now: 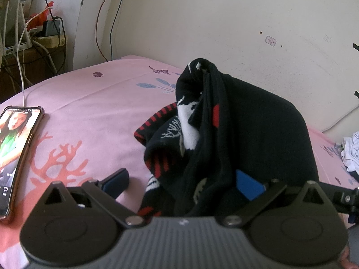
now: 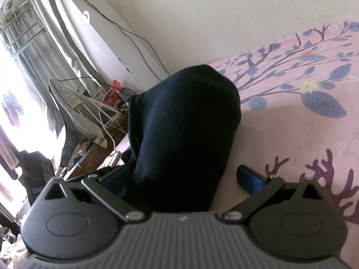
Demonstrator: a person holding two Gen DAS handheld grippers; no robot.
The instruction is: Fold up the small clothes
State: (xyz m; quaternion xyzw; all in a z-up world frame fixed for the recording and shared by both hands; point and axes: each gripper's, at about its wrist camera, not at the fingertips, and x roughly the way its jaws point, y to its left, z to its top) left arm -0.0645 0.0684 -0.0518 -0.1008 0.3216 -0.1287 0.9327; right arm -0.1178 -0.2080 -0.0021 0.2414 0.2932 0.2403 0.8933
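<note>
Pink bedsheet (image 1: 89, 103) | one dark patterned garment (image 1: 224, 123) | one phone (image 1: 15, 154) | left claw (image 1: 181, 179) released | right claw (image 2: 179, 179) released

A home bedroom: pink floral bedsheet (image 1: 94, 103), curtains (image 2: 44, 51), charging phone (image 1: 15, 154).

The black knitted garment with red stripes and white figures (image 1: 202, 121) is bunched up on the pink printed bed sheet (image 1: 94, 112), rising between the 2 fingers of the left gripper (image 1: 182, 182), which stand spread on either side of it. A smartphone in a clear case (image 1: 15, 154) lies flat at the bed's left edge, well apart from the garment. A crumpled white cloth (image 1: 351, 154) sits at the bed's right edge. The cream wall (image 1: 224, 22) stands behind the bed. In the right wrist view, plain dark fabric (image 2: 186, 134) fills the gap of the right gripper (image 2: 179, 179), whose fingers are spread, above the sheet (image 2: 291, 134).
</note>
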